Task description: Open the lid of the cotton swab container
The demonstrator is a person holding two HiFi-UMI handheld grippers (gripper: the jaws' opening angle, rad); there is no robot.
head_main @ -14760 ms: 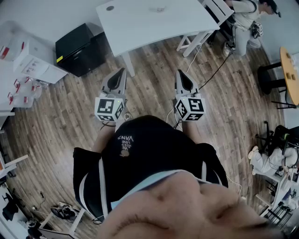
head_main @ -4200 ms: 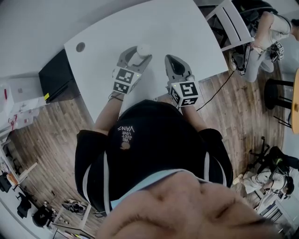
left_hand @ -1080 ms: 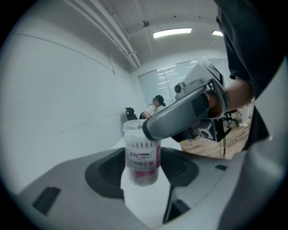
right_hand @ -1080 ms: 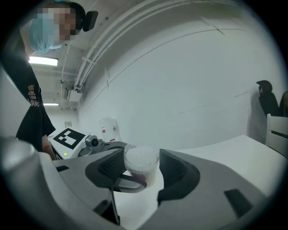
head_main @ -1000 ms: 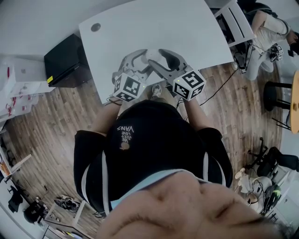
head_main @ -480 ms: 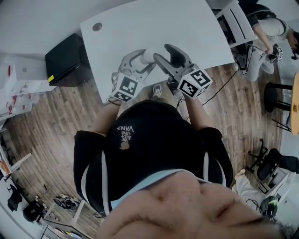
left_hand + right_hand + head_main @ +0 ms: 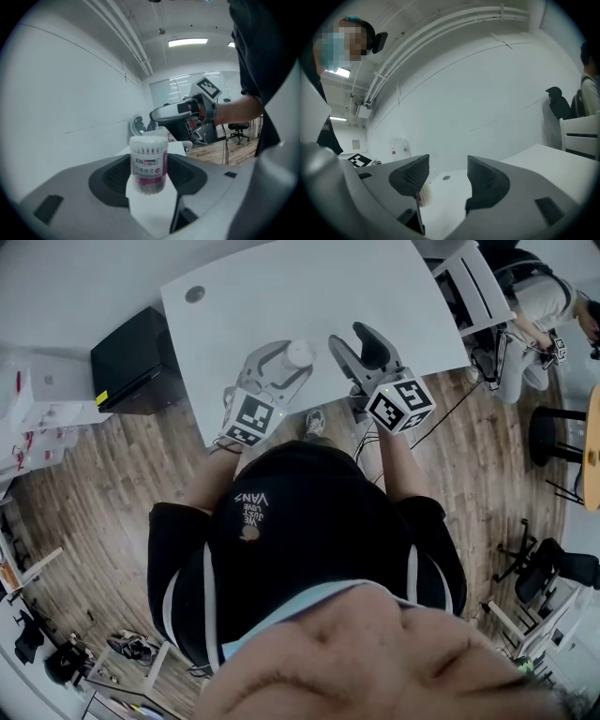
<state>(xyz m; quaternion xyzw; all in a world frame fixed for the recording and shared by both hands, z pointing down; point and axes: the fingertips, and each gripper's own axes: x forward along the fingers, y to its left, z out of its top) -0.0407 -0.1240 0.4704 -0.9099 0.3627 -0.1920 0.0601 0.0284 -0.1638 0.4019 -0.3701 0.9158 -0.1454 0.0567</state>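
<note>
White table (image 7: 394,296) is the work surface, and wood floor shows past its near edge. My left gripper (image 7: 281,367) is closed on the cotton swab container (image 7: 149,161). The left gripper view shows the tub upright between the two jaws, a pad against each side of its lower body and the label facing the camera. The container is near the table's near edge. I cannot tell whether its base rests on the top or is raised just off it.

My right gripper (image 7: 443,178) has its jaws apart with nothing between them. It stands to the right of the container, apart from it, and its own view catches only a sliver of the tub behind one jaw. White swab heads show at the top of the container. I cannot tell whether a clear lid sits over them.

Step in hand, as I judge it: lid removal by the right gripper.

1. Clamp low with the left jaws, leaving the rim free.
2. Squeeze no harder than needed. A thin wall that bows will likely bind the lid.
3. Bring the right jaws level with the rim only and centred on it, then close.
4. Pull along the tub's axis. A sideways pull may tilt the tub and spill swabs.
</note>
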